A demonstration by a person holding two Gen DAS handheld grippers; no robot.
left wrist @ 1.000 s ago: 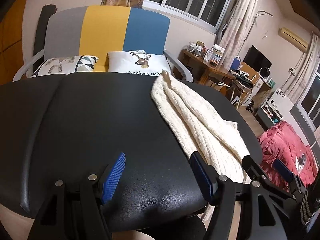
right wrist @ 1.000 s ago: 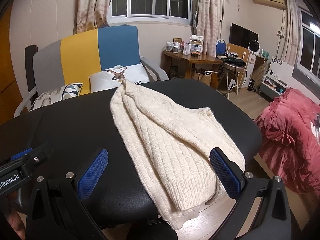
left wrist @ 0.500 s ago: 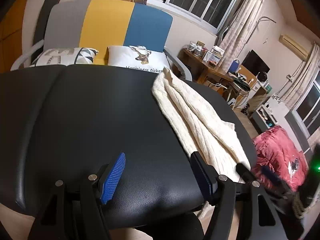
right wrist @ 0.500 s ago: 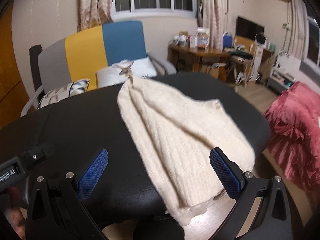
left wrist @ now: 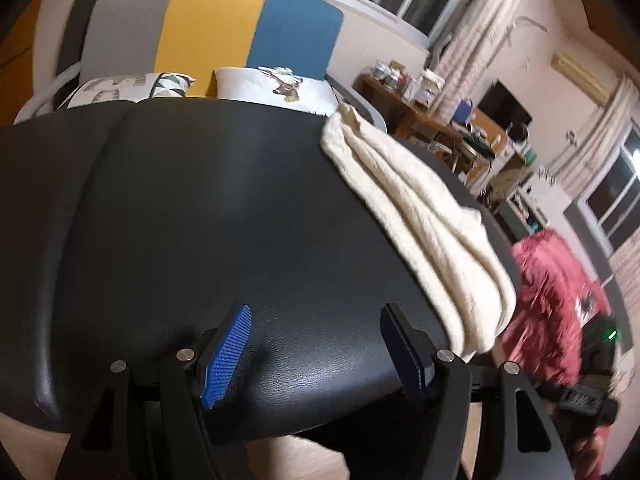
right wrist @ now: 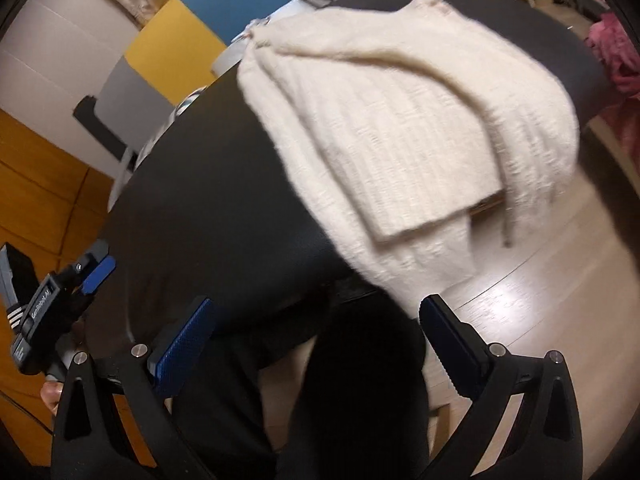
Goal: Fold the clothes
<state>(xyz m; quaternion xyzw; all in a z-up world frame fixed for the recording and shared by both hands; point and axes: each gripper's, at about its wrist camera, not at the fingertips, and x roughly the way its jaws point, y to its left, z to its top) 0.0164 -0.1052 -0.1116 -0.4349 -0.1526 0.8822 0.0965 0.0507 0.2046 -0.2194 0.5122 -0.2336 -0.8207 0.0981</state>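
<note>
I see the cream sweater [right wrist: 404,120] lying doubled over in layers on the black table [left wrist: 200,220], its near end hanging off the edge; both my grippers, left [left wrist: 316,344] and right [right wrist: 316,344], gape wide, holding nothing; whether more folds are needed, I can't judge.

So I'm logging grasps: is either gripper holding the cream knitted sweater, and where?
Nothing is held. The left gripper and right gripper both have open, empty jaws; the cream knitted sweater lies free.
</note>
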